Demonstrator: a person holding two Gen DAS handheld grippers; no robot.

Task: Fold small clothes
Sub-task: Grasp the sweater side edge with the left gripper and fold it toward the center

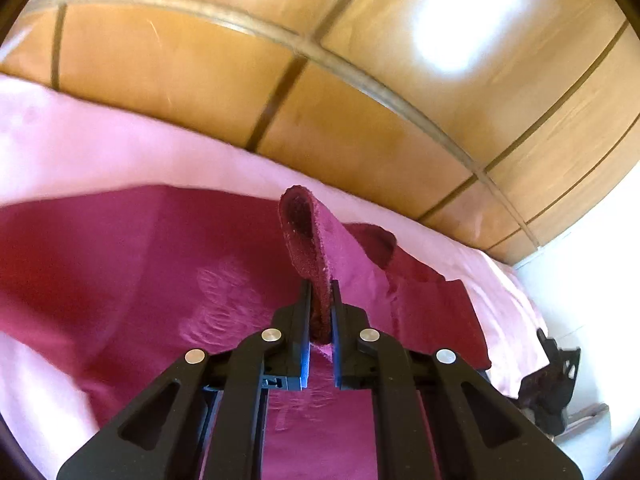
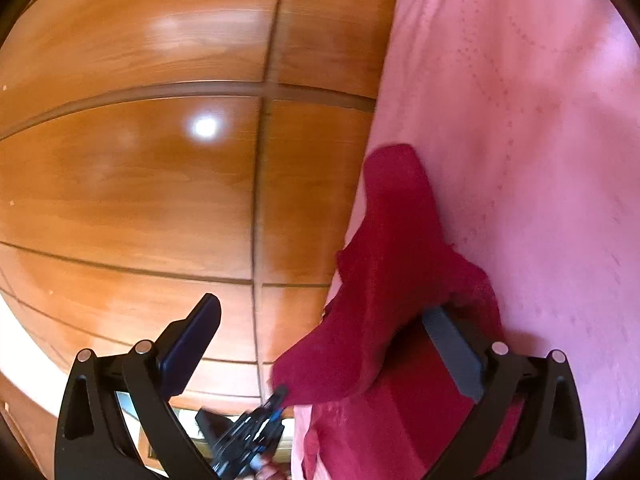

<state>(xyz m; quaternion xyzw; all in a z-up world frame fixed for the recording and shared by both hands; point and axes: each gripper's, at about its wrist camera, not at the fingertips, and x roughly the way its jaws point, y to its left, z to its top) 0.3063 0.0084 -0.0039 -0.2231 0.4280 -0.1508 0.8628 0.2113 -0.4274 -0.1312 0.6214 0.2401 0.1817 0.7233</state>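
A dark red garment (image 1: 160,264) lies spread on a pink bed sheet (image 1: 100,148). My left gripper (image 1: 321,292) is shut on a fold of the red garment, and the pinched edge (image 1: 304,220) stands up past the fingertips. In the right wrist view the same red garment (image 2: 392,264) hangs lifted near the sheet's edge. My right gripper (image 2: 328,328) is open wide, with the cloth draped against its right finger (image 2: 452,356) and nothing between the jaws. The left gripper (image 2: 256,428) shows at the bottom of that view.
A glossy wooden wardrobe (image 1: 360,80) with panel seams stands right behind the bed; it also fills the left of the right wrist view (image 2: 140,180). A dark object (image 1: 556,380) sits beyond the bed's right edge. The pink sheet (image 2: 520,140) stretches away to the right.
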